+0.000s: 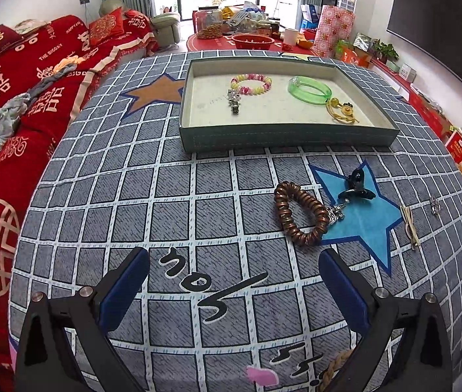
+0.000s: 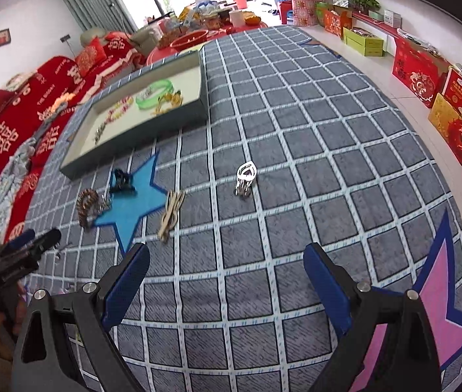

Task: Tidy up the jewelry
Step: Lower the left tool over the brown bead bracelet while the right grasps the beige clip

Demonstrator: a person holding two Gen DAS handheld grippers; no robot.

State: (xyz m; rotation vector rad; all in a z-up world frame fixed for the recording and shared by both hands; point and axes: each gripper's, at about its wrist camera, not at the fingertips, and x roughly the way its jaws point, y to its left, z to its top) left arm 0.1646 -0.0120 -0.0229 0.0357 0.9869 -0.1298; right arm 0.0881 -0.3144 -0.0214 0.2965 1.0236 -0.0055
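Left gripper (image 1: 234, 281), jaws apart, above checked cloth (image 1: 178, 196); coiled bracelet (image 1: 301, 217) ahead; tray (image 1: 283, 130) holding beaded bracelet (image 1: 251, 84) and green bangle (image 1: 310, 90).

A: What lies between the left gripper (image 1: 231, 281) and the tray (image 1: 288, 137)?
B: Bare cloth on the tray's near left; the brown coil bracelet (image 1: 299, 217) and black clip (image 1: 356, 186) lie near its right corner.
A: Inside it?
B: The left third is bare.
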